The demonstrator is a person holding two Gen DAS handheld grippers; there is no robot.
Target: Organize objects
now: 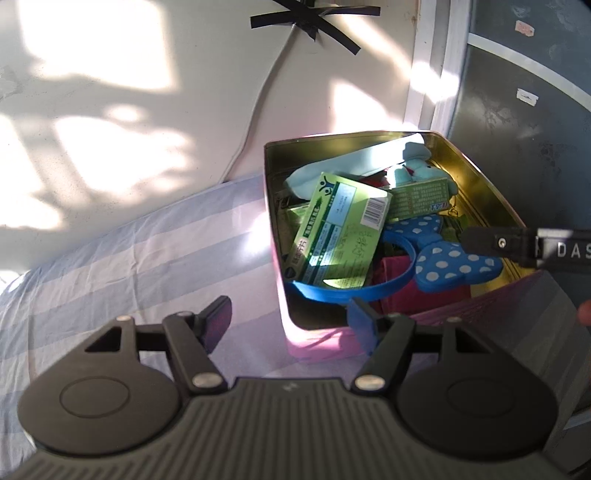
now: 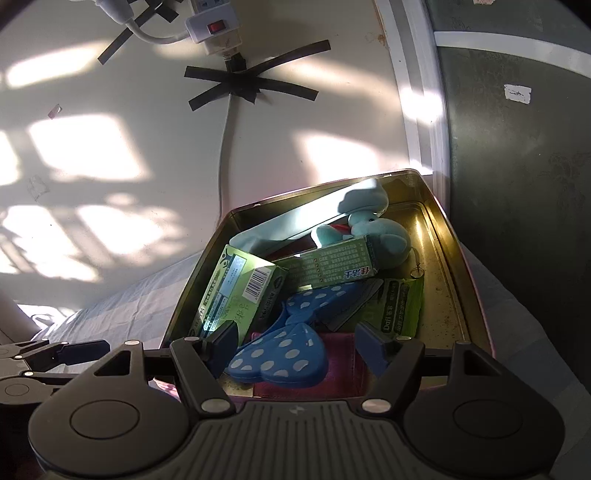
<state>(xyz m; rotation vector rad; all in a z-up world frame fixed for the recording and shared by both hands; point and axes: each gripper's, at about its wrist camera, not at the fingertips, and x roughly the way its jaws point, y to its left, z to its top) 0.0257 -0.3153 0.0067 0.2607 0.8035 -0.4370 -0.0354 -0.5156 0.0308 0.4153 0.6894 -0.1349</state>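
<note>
Hanging over the striped bedsheet [image 1: 122, 254] at the left, the left gripper [image 1: 290, 325] had its jaws spread moderately wide with nothing between them; its left finger stood above the cloth, and its blue right fingertip [image 1: 360, 325] sat just at the near rim of the tin, whether touching it I cannot tell. Behind the sheet rose a pale wall [image 1: 110, 110] dappled with sunlight, where a white cable [image 1: 258, 99] ran down from a cross of black tape [image 1: 314, 18]. Further right stood the open metal tin [image 1: 275, 221], pink outside and gold inside, resting on the bed and filled with the sorted things: a green carton [image 1: 340, 229] tilted against the left wall, a second green box [image 1: 417, 199] lying behind it, a pale blue plush toy [image 1: 410, 166] at the back, a blue headband [image 1: 332, 293] curving along the near side with its polka-dot bow [image 1: 443, 254] lying on a magenta pouch [image 1: 417, 291]. In the right wrist view a green sachet [image 2: 399, 310] lay on the tin's floor to the right of the bow. The right gripper [image 2: 299, 341] hung just above the bow, jaws moderately wide on either side of it, pads clear of it and gripping nothing. At the far right stood a dark grey panel [image 1: 517, 110].
</note>
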